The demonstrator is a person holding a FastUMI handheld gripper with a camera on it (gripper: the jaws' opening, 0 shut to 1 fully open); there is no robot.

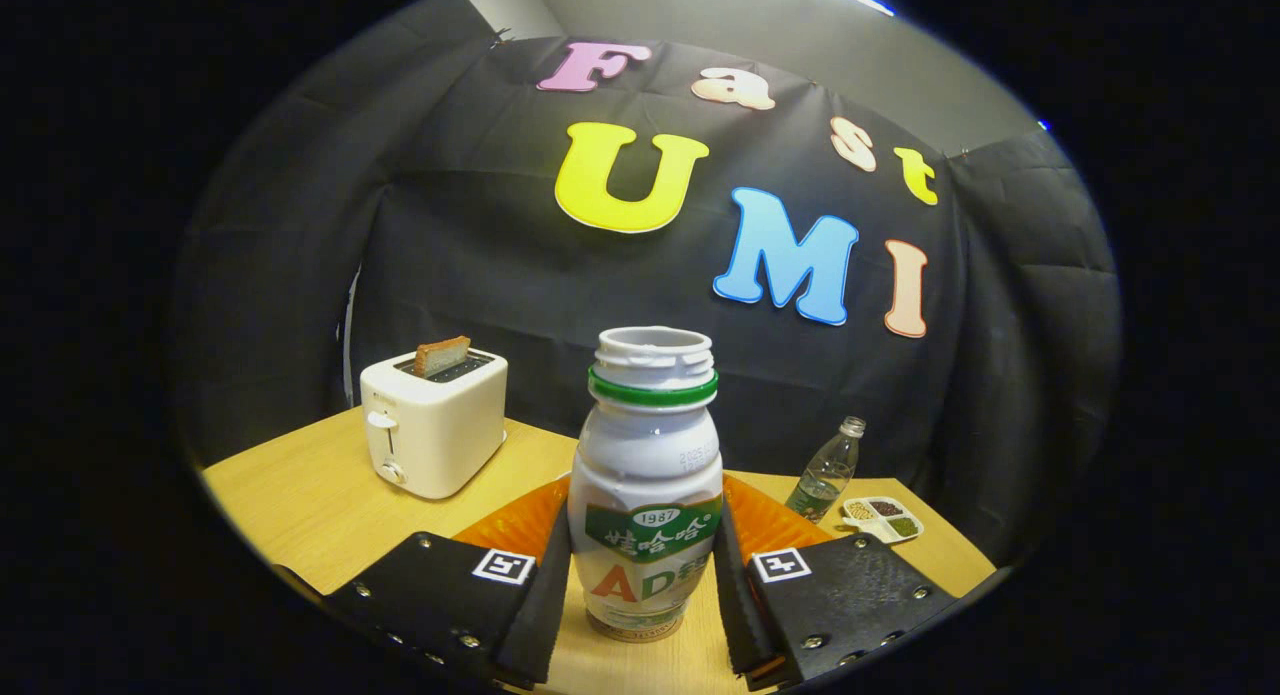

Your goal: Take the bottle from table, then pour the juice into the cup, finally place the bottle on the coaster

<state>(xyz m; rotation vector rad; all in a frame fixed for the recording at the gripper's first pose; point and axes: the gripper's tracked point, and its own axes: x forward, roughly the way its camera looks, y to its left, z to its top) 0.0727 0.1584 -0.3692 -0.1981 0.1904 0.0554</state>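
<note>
Now we see our gripper (643, 585) clamped on the uncapped bottle (645, 495), both fingers (545, 600) pressing its sides. It stands upright on the table (300, 495), an orange coaster (510, 525) just behind it.

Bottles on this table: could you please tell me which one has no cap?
The white bottle between the tool's fingers, its mouth open; the clear bottle beyond is capped.
</note>
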